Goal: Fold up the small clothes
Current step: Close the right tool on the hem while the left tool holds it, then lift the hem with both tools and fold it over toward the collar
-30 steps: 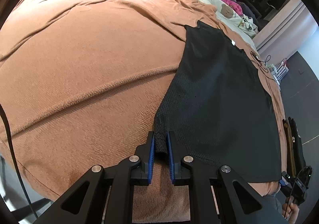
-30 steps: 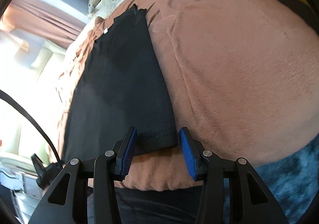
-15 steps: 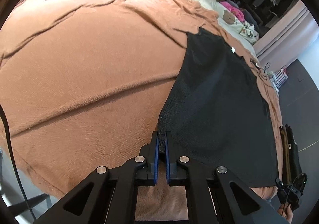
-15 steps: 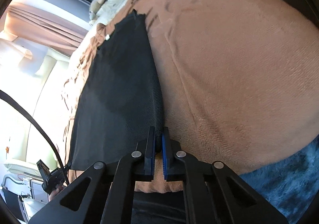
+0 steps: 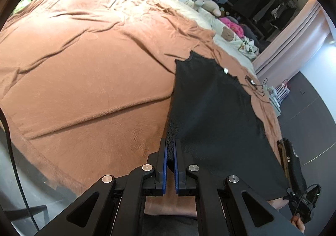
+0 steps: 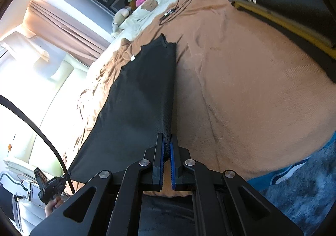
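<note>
The black cloth lies spread on the big orange blanket that covers the bed, and its near edge is lifted off the blanket because both tongs pinch it there. The left gripper is squeezed tight on the near left corner of the cloth, and the right gripper is squeezed tight on the near right corner, so the near edge hangs stretched between them. I think they hold the two corners like this so the near edge can be carried over to the far edge and the cloth folded in half. The far edge of the cloth rests flat on the blanket, and that should keep it from sliding. The cloth is dark and thin, with a bumpy knit look close to the tongs. It looks smooth, with hardly any wrinkles. A tiny white tag sits by its far edge. Past the far edge of the cloth, a thin black cable lies on the blanket. Farther still from the cloth there are soft toys and a pink thing. To the right of the cloth, in the right wrist view, a dark and yellow folded pile lies on the blanket.
</note>
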